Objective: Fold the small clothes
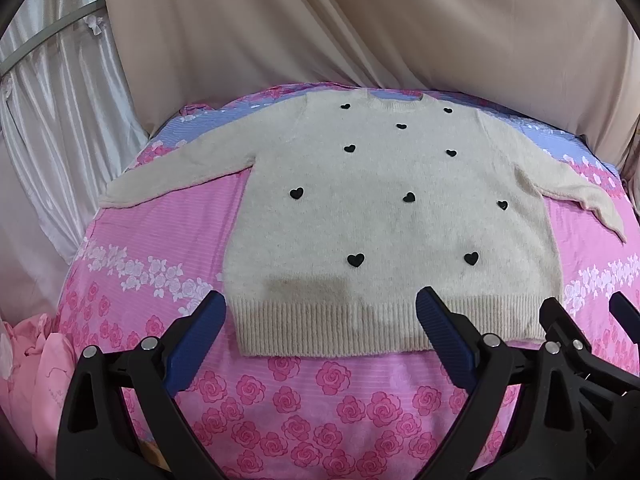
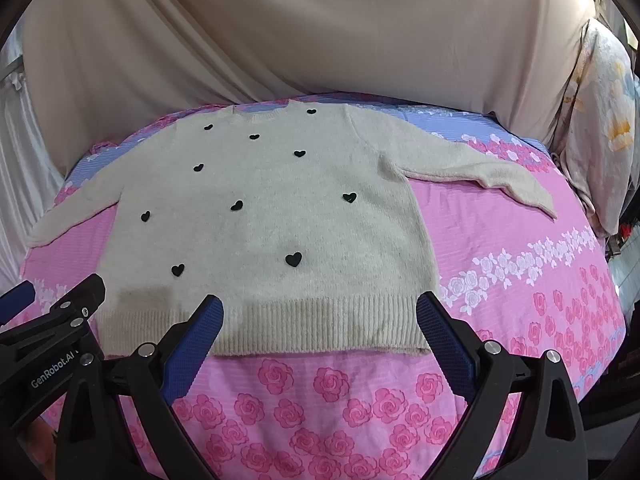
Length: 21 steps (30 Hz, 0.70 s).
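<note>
A small cream fuzzy knitted sweater dotted with black hearts lies flat, front up, on a pink bedsheet printed with roses and a lilac stripe. Its neckline points toward the far edge of the bed, where a beige draped cloth hangs as a backdrop. Both sleeves are spread out to the sides, and the ribbed hem faces the near edge, with a faint darker patch just above it on the left.

The left gripper, black with blue finger pads, hovers over the hem with its fingers spread wide, holding nothing. The right gripper sits just beside it, over the hem's right half, its fingers equally wide apart and empty. Neither appears to touch the knit.

A bundle of pale pink fabric lies at the bed's left edge, a shiny white curtain hangs beyond it, and a floral pillow leans at the right.
</note>
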{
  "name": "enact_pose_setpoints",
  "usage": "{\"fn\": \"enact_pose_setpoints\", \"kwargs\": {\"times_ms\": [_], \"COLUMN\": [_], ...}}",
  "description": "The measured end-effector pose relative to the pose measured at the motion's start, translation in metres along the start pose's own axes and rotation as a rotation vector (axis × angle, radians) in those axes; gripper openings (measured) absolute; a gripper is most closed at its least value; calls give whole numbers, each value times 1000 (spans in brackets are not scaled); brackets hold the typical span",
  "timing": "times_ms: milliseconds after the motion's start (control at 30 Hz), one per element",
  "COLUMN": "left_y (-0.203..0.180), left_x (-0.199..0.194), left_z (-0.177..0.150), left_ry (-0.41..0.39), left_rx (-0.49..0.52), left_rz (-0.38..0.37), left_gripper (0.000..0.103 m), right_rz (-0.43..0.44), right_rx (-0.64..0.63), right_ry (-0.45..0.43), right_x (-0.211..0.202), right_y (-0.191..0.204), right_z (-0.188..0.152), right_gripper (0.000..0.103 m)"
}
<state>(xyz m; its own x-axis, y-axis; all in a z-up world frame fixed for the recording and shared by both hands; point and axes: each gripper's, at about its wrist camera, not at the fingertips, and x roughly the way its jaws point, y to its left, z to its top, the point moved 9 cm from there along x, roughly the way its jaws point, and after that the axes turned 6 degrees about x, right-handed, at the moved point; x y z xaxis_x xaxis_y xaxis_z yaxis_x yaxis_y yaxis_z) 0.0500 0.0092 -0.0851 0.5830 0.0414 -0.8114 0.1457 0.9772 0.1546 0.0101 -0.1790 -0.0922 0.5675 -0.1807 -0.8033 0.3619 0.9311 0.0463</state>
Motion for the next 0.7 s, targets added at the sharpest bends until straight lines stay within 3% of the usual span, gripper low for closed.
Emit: {"fn": "enact_pose_setpoints", "kwargs": {"times_ms": [700], "left_y": [1], "left_x": [1], "left_z": [-4], "left_ry": [11], "left_rx": [3], "left_rz": [3], "left_gripper": [93], "right_rz": [-4], "right_rx": [3], "right_ry": [15], "right_x": [1], "right_y": [2], "right_z": [-3], "right_gripper": [95]}}
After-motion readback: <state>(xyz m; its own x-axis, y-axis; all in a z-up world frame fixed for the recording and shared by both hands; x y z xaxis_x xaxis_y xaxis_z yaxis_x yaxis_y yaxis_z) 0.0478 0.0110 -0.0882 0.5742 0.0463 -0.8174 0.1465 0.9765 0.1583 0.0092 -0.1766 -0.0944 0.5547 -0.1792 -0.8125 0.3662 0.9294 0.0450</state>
